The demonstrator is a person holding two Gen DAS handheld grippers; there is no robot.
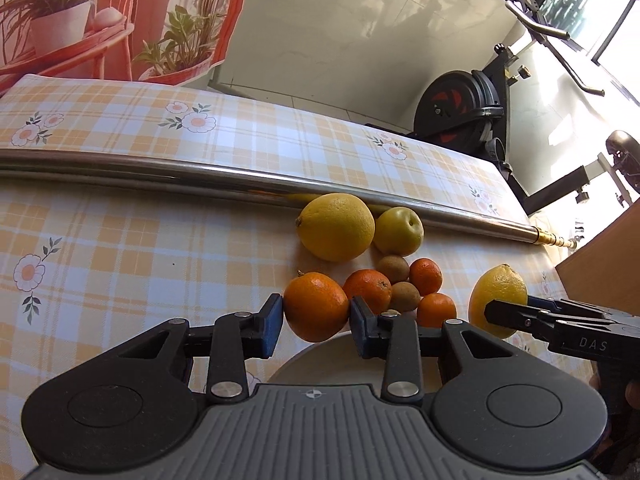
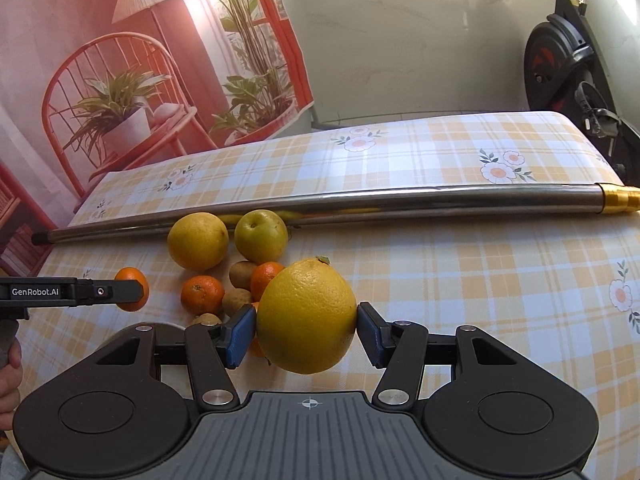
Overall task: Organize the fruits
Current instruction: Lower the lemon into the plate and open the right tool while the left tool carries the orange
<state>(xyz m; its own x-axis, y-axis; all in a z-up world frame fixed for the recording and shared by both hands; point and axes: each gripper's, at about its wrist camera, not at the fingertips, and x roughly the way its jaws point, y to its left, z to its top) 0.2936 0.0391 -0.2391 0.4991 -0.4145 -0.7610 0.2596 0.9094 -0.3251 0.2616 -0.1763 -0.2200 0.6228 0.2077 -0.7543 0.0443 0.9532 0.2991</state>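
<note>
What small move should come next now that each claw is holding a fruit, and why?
Probably lower the left claw and release its orange onto the white plate showing just beneath it. Both claws are already shut on fruit, the right claw on a lemon.

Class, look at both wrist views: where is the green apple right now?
The green apple lies on the table against the metal pole, right of the big yellow citrus, behind the kiwis.

Fruit pile (image 1: 384, 264) on tablecloth (image 1: 140, 248), before metal pole (image 1: 160, 168)
</note>
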